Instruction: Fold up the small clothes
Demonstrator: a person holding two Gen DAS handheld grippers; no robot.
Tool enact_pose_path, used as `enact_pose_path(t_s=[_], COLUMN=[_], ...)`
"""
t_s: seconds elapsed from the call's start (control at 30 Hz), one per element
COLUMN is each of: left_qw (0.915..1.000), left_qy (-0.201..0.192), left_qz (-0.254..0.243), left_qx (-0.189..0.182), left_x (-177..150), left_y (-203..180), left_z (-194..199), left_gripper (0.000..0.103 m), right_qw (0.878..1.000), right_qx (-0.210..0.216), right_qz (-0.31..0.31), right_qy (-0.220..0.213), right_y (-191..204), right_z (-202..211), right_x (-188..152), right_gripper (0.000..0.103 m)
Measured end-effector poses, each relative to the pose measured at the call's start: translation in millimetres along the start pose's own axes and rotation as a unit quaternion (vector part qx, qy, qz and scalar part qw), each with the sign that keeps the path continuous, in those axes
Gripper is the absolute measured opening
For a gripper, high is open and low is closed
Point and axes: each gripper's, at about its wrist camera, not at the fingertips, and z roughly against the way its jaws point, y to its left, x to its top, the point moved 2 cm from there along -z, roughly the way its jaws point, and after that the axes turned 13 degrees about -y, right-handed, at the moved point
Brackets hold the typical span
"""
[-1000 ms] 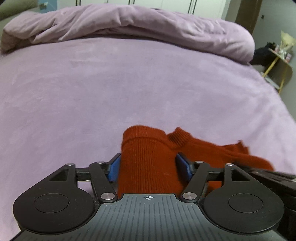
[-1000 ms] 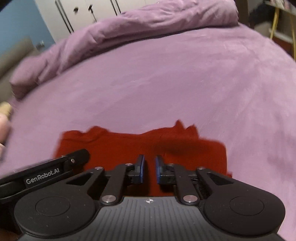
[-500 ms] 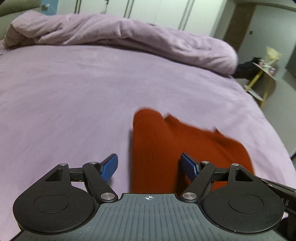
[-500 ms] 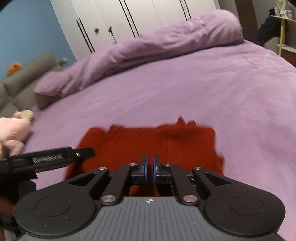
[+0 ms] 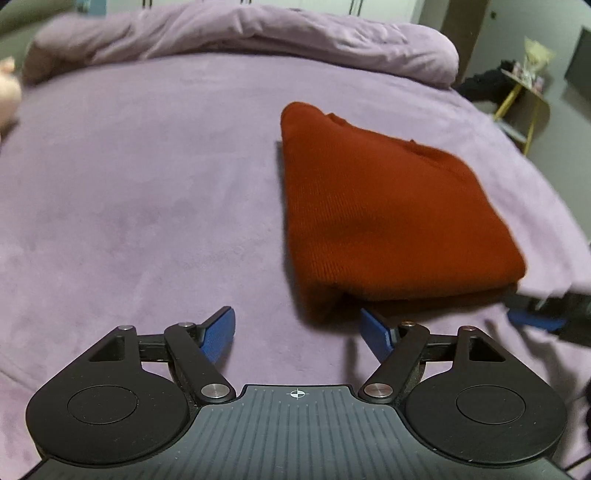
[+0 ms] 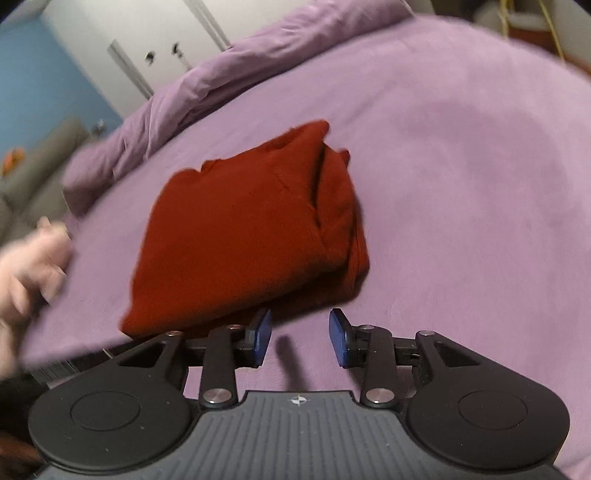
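Note:
A rust-red knitted garment lies folded in a thick rectangle on the purple bedspread. My left gripper is open and empty, just in front of the garment's near left corner. In the right wrist view the folded garment lies ahead and to the left. My right gripper is open and empty, just short of the garment's near edge. The right gripper's blue tip also shows in the left wrist view by the garment's near right corner.
A rolled purple duvet lies along the far side of the bed. A yellow-legged side table stands beyond the right edge. A pink plush toy sits far left. A blurred hand shows at the left. White wardrobe doors stand behind.
Both grippers have let go of the garment and pulled back from it. The right gripper went from shut to open. The garment now lies folded over on the bed.

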Motion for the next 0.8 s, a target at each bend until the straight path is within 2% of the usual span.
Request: enact_pose_path(t_s=[0.1,0.17,0.23,0.3,0.33,0.37,0.43,0.47,0.5,0.53,0.57,0.63,0.67,0.73,0.8], left_qw=[0.9999,0.9994,0.9984,0.9981,0.9979,0.9977,0.9979,0.9980,0.9981,0.9982,0.9982,0.9976,0.9971,0.9967,0.9969], left_qy=[-0.001,-0.010,-0.016,-0.020,-0.023,-0.024,-0.020,-0.013,-0.003,0.004,0.007,0.004,-0.005,-0.036,-0.051], left_qz=[-0.010,-0.024,-0.040,-0.035,-0.025,-0.014,0.016,0.027,0.032,0.031,0.031,0.037,0.040,0.042,0.038], left_qx=[0.013,0.020,0.035,0.047,0.056,0.062,0.059,0.055,0.053,0.051,0.051,0.058,0.064,0.059,0.046], left_x=[-1,0,-1,0,1,2,2,1,0,1,2,7,13,26,39], left_y=[-9,-14,-17,-12,-6,0,13,16,17,18,19,22,23,22,17], left_z=[-8,-15,-19,-17,-16,-15,-10,-8,-7,-4,-1,14,20,33,31], left_gripper=[0.079,0.080,0.081,0.080,0.080,0.081,0.081,0.081,0.081,0.081,0.080,0.078,0.077,0.078,0.080], right_qw=[0.994,0.987,0.985,0.984,0.982,0.973,0.934,0.932,0.944,0.964,0.978,0.988,0.991,0.996,0.996], right_qx=[0.049,0.055,0.042,0.032,0.041,0.073,0.142,0.134,0.106,0.060,0.032,0.025,0.016,-0.002,-0.013], right_qz=[-0.095,-0.149,-0.169,-0.175,-0.183,-0.218,-0.328,-0.337,-0.312,-0.258,-0.206,-0.155,-0.131,-0.079,-0.020], right_qy=[-0.001,-0.004,-0.003,-0.008,-0.010,-0.011,-0.017,-0.018,-0.014,0.000,0.007,-0.008,-0.017,-0.047,-0.085], right_y=[-13,-21,-24,-21,-20,-24,-43,-47,-49,-46,-42,-30,-23,-10,7], right_z=[-2,-12,-21,-23,-23,-22,-19,-20,-20,-22,-23,-14,-8,5,14], right_x=[5,8,8,10,11,12,7,7,7,8,8,10,14,23,33], right_gripper=[0.037,0.037,0.030,0.013,0.009,0.008,0.008,0.008,0.008,0.008,0.008,0.011,0.017,0.019,0.021])
